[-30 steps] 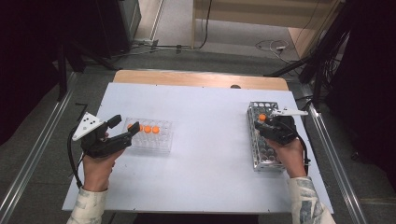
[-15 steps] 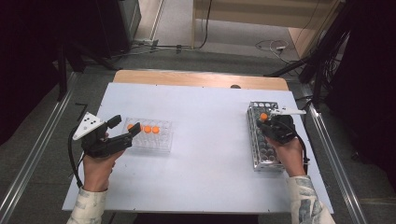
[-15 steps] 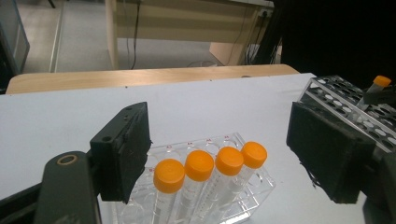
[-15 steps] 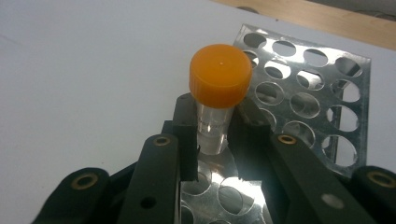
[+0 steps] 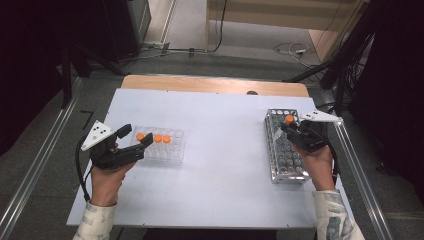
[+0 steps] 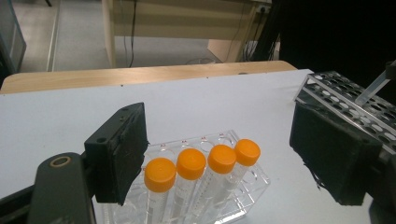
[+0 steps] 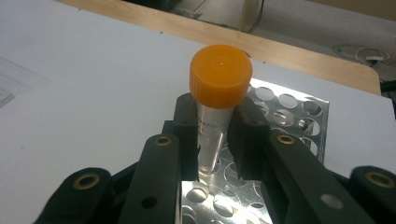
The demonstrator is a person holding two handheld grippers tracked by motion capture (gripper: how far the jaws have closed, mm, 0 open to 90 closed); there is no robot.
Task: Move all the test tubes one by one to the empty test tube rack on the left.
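My right gripper (image 5: 290, 127) is shut on a clear tube with an orange cap (image 7: 220, 74), its pads (image 7: 186, 122) pressing the tube's sides. It holds the tube upright, just above the holes at the far end of the metal rack (image 5: 286, 161). At the left, my left gripper (image 5: 136, 136) stands open at the near-left end of a clear plastic rack (image 5: 167, 151). That rack holds several orange-capped tubes (image 6: 190, 164). The left jaws have just been opening. The tubes stand just ahead between them, and neither pad touches one.
The white table top (image 5: 225, 150) has a wooden strip (image 5: 215, 85) along its far edge. Metal rails run down both sides of the table. The metal rack (image 7: 289, 112) lies close to the table's right edge. Dark equipment and cables stand beyond the table.
The right gripper has closed on the orange-capped tube and raised it a little out of the metal rack. The left hand has stayed where it was.
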